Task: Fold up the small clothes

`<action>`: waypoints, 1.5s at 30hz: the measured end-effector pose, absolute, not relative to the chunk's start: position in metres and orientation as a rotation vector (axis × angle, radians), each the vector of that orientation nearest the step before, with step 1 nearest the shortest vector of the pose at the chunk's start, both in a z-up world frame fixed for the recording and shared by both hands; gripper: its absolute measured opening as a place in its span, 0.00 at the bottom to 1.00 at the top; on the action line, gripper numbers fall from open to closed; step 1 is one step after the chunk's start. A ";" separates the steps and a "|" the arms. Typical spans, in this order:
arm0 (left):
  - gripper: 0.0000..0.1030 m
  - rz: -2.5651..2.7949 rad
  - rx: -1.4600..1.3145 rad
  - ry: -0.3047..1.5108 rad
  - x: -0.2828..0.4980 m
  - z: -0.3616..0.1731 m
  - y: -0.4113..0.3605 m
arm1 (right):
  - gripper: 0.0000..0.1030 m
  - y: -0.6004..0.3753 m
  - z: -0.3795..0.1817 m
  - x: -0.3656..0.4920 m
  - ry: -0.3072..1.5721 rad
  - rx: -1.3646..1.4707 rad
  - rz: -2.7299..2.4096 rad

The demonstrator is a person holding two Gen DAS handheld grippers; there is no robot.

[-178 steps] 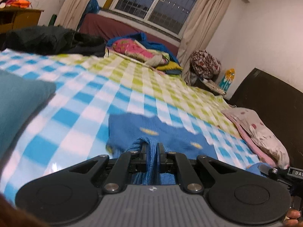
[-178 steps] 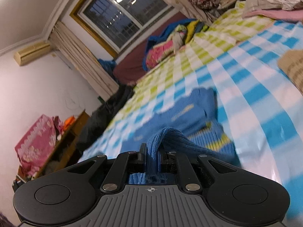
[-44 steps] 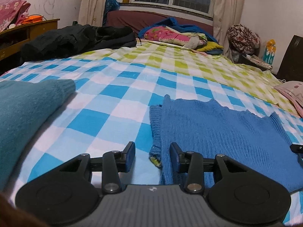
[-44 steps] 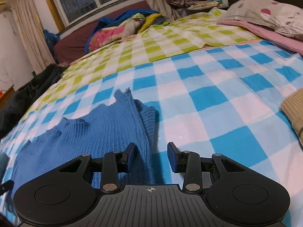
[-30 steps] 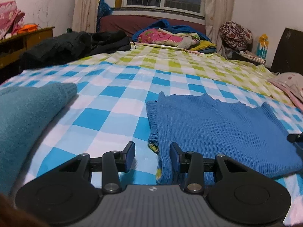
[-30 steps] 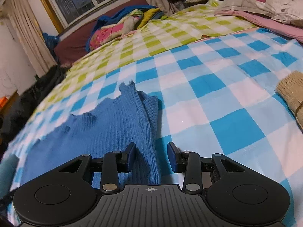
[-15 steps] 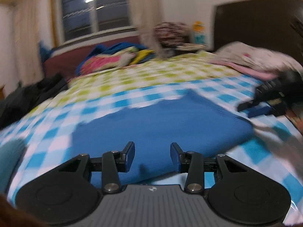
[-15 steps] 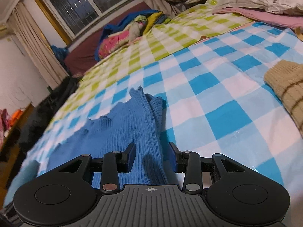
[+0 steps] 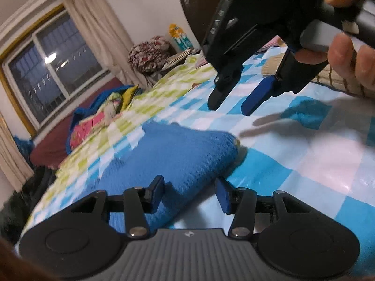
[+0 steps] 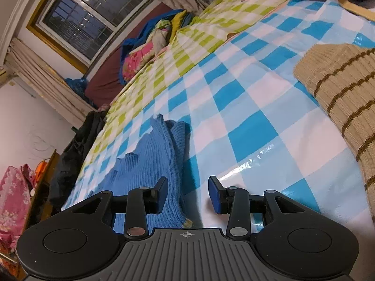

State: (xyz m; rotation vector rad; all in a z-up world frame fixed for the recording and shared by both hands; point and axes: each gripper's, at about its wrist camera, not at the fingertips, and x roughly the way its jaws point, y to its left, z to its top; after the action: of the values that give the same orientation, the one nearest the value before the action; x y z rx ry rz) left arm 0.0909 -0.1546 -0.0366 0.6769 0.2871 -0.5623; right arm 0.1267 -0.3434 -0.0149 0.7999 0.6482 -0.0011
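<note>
Swinging round from the blue sweater's (image 9: pixel 178 154) side edge to its folded corner, the left gripper (image 9: pixel 189 193) is opening, cloth between its jaws but unpinched; the right gripper (image 10: pixel 187 193), part open and empty, has the sweater's edge just inside its left finger, so another fold looks next

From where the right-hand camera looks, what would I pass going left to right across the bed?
Black garment heap → folded blue knitted sweater → bare blue-and-white checked sheet → beige knit with brown stripes. The right gripper hangs open in front, its jaws on either side of the sweater's near edge.
</note>
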 end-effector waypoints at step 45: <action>0.15 -0.658 0.200 0.411 0.122 0.022 -0.103 | 0.18 -0.313 -0.032 0.221 0.674 0.915 0.068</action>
State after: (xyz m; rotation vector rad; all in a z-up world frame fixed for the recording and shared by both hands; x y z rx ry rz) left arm 0.1215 -0.1027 0.0222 0.1997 0.4111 -0.6583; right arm 0.2214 -0.3133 -0.0323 0.9147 0.6744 0.0677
